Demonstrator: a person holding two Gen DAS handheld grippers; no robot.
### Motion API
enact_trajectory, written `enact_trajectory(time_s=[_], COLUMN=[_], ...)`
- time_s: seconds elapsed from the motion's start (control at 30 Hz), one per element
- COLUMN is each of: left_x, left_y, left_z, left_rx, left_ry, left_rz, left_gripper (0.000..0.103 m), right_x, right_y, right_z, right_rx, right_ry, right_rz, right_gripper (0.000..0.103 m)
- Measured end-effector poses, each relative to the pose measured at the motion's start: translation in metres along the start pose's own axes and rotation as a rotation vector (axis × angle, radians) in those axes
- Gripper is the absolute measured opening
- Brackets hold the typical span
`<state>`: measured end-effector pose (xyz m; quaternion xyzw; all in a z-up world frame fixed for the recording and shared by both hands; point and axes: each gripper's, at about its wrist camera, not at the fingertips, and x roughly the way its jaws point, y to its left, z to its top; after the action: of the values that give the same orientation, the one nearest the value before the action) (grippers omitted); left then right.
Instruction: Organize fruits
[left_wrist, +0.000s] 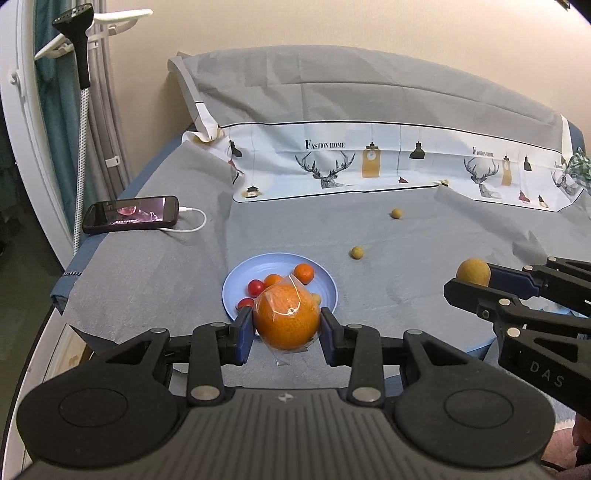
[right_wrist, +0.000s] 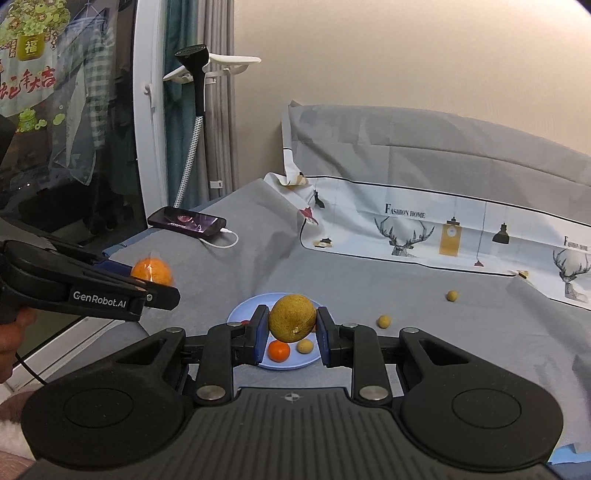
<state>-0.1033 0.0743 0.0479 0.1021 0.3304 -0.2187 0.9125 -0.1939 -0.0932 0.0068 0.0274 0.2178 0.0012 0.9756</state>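
My left gripper (left_wrist: 287, 325) is shut on a plastic-wrapped orange (left_wrist: 287, 319), held just above the near rim of a blue plate (left_wrist: 236, 280). The plate holds small tangerines (left_wrist: 304, 273), cherry tomatoes (left_wrist: 255, 287) and a small tan fruit. My right gripper (right_wrist: 292, 325) is shut on a brownish-yellow round fruit (right_wrist: 292, 317), hanging over the same blue plate (right_wrist: 240, 312); in the left wrist view that fruit (left_wrist: 473, 272) shows at the right. Two small tan fruits (left_wrist: 357, 252) (left_wrist: 396, 213) lie loose on the grey sheet beyond the plate.
A phone (left_wrist: 131, 214) with a lit screen and a white cable lies at the bed's left edge. A printed pillowcase (left_wrist: 369, 162) and a grey headboard cover rise behind. A garment steamer (left_wrist: 79, 44) stands by the curtain on the left. A hand (right_wrist: 14, 332) grips the left tool.
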Motion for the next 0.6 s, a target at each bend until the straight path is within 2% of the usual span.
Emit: enact_trajectory(time_s=[0.6], left_x=[0.014], left_y=[0.004], left_z=[0.002], left_rx=[-0.005], left_ry=[0.025], left_rz=[-0.002], left_gripper=[0.040], right_x=[0.011], right_y=[0.001], right_z=[0.000], right_rx=[0.001], right_ry=[0.030], right_rz=[0.006], right_gripper=[0.028])
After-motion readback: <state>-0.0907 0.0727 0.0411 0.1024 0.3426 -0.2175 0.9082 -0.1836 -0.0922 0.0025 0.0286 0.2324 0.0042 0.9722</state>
